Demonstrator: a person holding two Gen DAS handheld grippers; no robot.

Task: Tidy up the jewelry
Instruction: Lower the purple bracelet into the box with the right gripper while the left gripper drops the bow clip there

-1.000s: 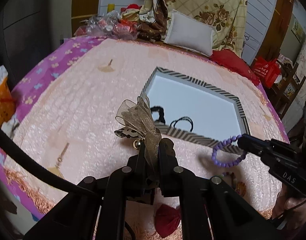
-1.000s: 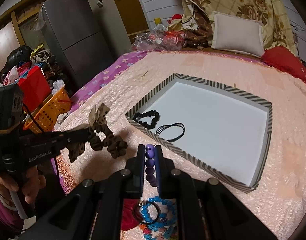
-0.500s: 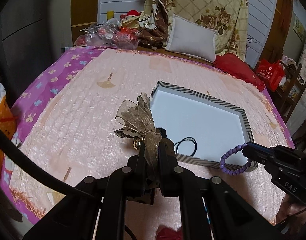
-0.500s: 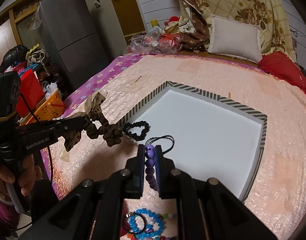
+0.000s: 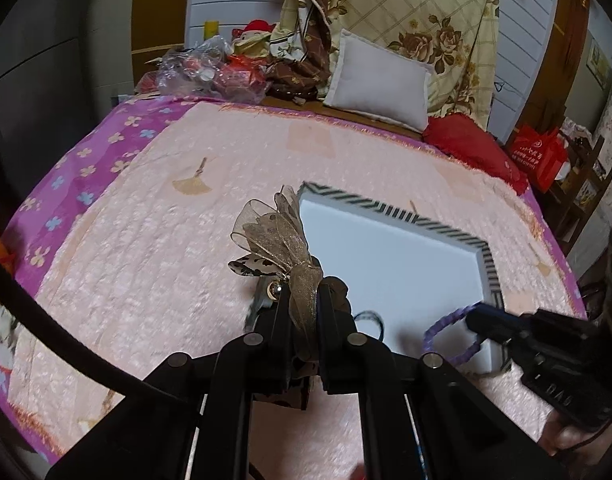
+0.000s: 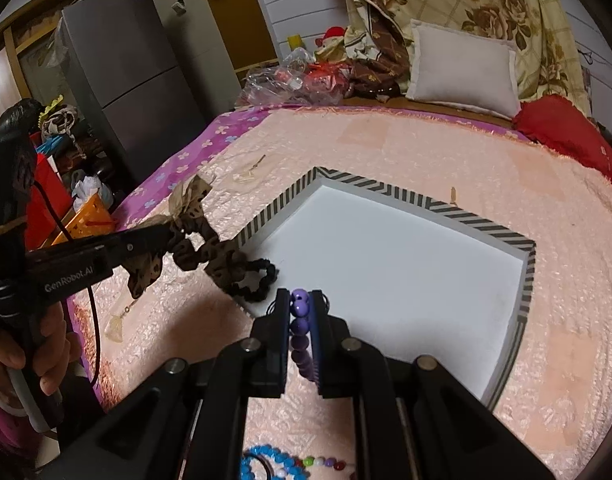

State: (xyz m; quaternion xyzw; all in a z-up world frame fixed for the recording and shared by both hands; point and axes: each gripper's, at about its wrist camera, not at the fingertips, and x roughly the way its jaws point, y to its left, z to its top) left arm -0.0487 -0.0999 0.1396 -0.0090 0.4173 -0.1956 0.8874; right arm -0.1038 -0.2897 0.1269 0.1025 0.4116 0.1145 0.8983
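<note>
My left gripper (image 5: pixel 302 300) is shut on a brown hair tie with a gold ribbon bow (image 5: pixel 278 240). In the right wrist view the left gripper (image 6: pixel 164 234) holds this hair tie (image 6: pixel 204 254) above the near left corner of the tray. My right gripper (image 6: pixel 299 304) is shut on a purple bead bracelet (image 6: pixel 300 322), over the tray's near edge. In the left wrist view the right gripper (image 5: pixel 476 320) and the bracelet loop (image 5: pixel 446 334) are at the right. The white tray has a black-and-white striped rim (image 6: pixel 426 202) (image 5: pixel 386 206). Inside lie a black scrunchie (image 6: pixel 262 280) and a thin black cord tie (image 5: pixel 370 318).
Blue beads (image 6: pixel 266 460) and coloured beads (image 6: pixel 326 462) lie on the pink quilt (image 6: pixel 386 148) near me. A white pillow (image 6: pixel 462 76) and a red cushion (image 6: pixel 562 128) sit at the far end. An orange basket (image 6: pixel 86 216) and a grey fridge (image 6: pixel 122 64) stand left of the bed.
Both grippers have moved forward over the quilt, each keeping its grip. The hair tie and the purple bracelet now hang over the tray's near edge.
</note>
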